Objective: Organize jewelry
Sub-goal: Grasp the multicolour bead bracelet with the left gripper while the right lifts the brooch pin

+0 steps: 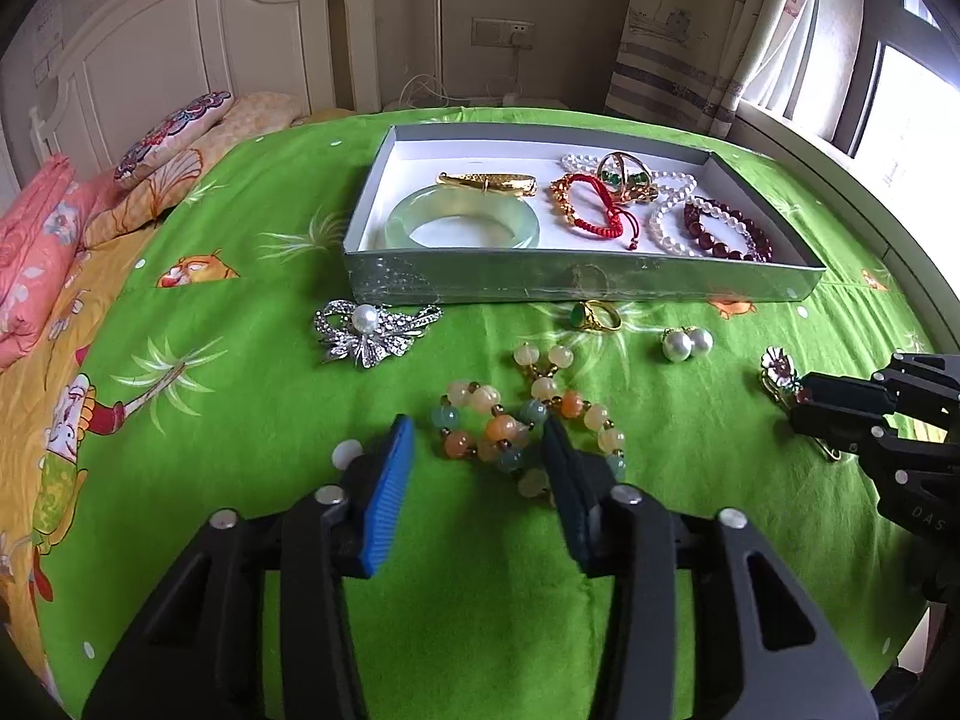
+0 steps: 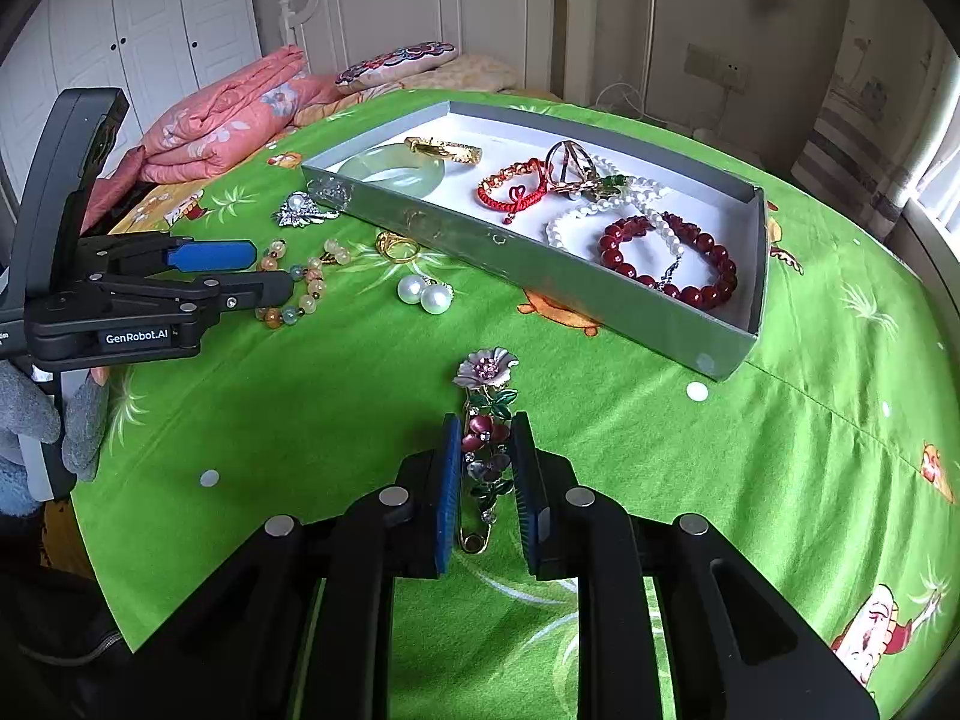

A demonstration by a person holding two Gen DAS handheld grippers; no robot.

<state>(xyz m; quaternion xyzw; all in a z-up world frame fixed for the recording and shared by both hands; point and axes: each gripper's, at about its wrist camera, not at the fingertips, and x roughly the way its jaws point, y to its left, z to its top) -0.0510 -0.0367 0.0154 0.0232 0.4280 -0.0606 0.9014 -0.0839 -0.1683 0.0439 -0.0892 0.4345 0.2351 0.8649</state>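
Observation:
A bracelet of orange, cream and teal beads [image 1: 510, 426] lies on the green bedsheet between the fingers of my left gripper [image 1: 477, 426]. Its right finger touches the beads, while the blue left pad [image 1: 390, 480] stands just clear of them, so the gripper is open. My right gripper [image 2: 486, 420] is shut on a pink flower brooch [image 2: 486, 372] with a gold pin, low over the sheet. From the left wrist view, the right gripper [image 1: 801, 399] is at the right edge. The grey jewelry box [image 1: 576, 282] holds a jade bangle [image 1: 462, 222], a gold piece, a red cord bracelet and bead strands.
Loose on the sheet before the box lie a silver pearl brooch [image 1: 372, 330], a gold ring with a green stone [image 1: 594, 315] and a pair of pearl earrings [image 1: 687, 343]. A folded pink quilt [image 2: 228, 114] and pillows sit by the headboard. A grey-gloved hand [image 2: 36, 420] holds the left gripper [image 2: 273, 270].

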